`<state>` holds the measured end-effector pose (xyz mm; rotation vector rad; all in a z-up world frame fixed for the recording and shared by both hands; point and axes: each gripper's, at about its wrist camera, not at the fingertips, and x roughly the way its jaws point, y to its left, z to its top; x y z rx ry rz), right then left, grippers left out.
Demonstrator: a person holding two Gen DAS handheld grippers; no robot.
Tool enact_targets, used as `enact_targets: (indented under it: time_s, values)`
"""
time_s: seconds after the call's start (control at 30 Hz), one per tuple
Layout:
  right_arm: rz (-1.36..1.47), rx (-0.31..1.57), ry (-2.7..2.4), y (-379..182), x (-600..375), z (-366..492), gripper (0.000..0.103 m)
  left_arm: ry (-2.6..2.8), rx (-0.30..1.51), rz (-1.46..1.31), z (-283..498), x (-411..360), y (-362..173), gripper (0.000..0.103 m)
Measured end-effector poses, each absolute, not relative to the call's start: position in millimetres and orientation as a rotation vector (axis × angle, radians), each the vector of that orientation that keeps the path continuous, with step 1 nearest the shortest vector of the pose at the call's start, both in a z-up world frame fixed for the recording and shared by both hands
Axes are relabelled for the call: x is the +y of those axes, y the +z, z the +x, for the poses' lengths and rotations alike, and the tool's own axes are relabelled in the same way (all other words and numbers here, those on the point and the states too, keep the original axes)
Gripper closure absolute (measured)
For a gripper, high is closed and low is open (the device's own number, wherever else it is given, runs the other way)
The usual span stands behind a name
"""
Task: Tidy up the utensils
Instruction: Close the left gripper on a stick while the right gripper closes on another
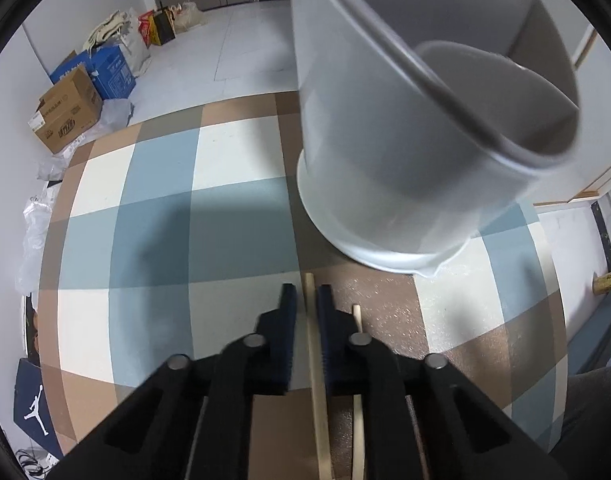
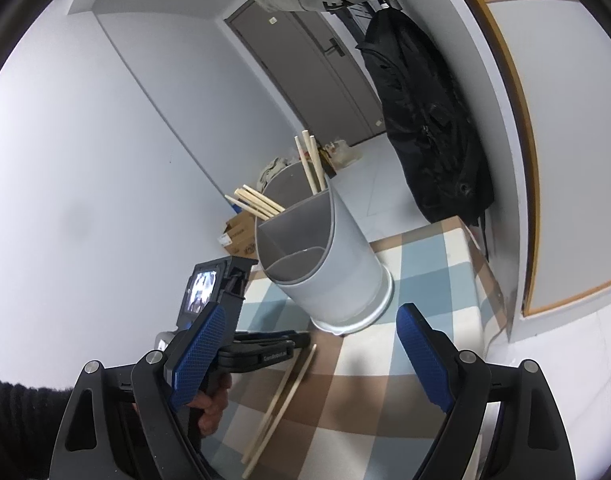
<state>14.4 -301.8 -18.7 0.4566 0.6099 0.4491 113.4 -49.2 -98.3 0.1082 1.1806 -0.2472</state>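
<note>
A grey round utensil holder (image 1: 385, 140) with inner dividers stands on the checked tablecloth (image 1: 153, 208), just beyond my left gripper (image 1: 307, 296). That gripper points down at the table and is shut on a wooden chopstick (image 1: 319, 408) that lies lengthwise between its pads. A second chopstick (image 1: 357, 320) lies beside it to the right, outside the jaws. In the right wrist view the holder (image 2: 345, 248) has several chopsticks (image 2: 311, 164) standing in its back compartments. The two chopsticks on the table (image 2: 281, 392) lie in front of it. My right gripper (image 2: 310, 310) hangs open above them, holding nothing.
Cardboard boxes (image 1: 65, 112) and bags sit on the floor past the table's far left edge. A black jacket (image 2: 429, 120) hangs on the wall right of the table, next to a grey door (image 2: 305, 64). A person's hand (image 2: 209, 408) holds the left gripper's handle.
</note>
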Motion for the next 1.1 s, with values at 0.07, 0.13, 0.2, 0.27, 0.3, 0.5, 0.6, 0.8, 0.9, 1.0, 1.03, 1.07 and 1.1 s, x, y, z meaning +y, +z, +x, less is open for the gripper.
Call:
enact_targets:
  time_s: [0.07, 0.13, 0.2, 0.27, 0.3, 0.5, 0.6, 0.8, 0.9, 1.0, 1.03, 1.07, 1.1]
  values:
    - [0.454, 0.611, 0.453, -19, -302, 14, 0.015, -0.249, 1.165, 0.093, 110, -44, -99, 0.102]
    - [0.45, 0.617, 0.455, -19, -301, 14, 0.015, -0.243, 1.16, 0.057, 110, -39, -96, 0.102]
    - [0.445, 0.626, 0.454, -21, -299, 15, 0.015, -0.235, 1.141, 0.002, 108, -30, -91, 0.102]
    - [0.431, 0.642, 0.448, -23, -296, 16, 0.015, -0.238, 1.117, -0.056, 103, -19, -82, 0.102]
    - [0.421, 0.656, 0.451, -25, -293, 17, 0.015, -0.241, 1.108, -0.068, 101, -16, -78, 0.102]
    - [0.316, 0.801, 0.466, -43, -262, 32, 0.035, -0.255, 1.02, -0.142, 83, 6, -50, 0.102]
    - [0.293, 0.901, 0.464, -60, -243, 45, 0.05, -0.259, 0.978, -0.188, 77, 13, -40, 0.102]
    - [0.269, 1.052, 0.464, -84, -205, 74, 0.058, -0.273, 0.914, -0.252, 84, 22, -35, 0.102]
    - [0.199, 1.099, 0.445, -93, -184, 89, 0.059, -0.286, 0.904, -0.287, 89, 35, -34, 0.102]
    - [0.157, 1.148, 0.398, -103, -171, 101, 0.067, -0.289, 0.892, -0.304, 87, 43, -33, 0.102]
    - [0.144, 1.16, 0.385, -105, -169, 104, 0.067, -0.289, 0.889, -0.312, 86, 46, -33, 0.102]
    - [0.121, 1.174, 0.365, -109, -164, 108, 0.068, -0.291, 0.888, -0.322, 86, 50, -32, 0.102]
    - [0.102, 1.185, 0.356, -112, -161, 110, 0.07, -0.291, 0.887, -0.33, 86, 53, -32, 0.102]
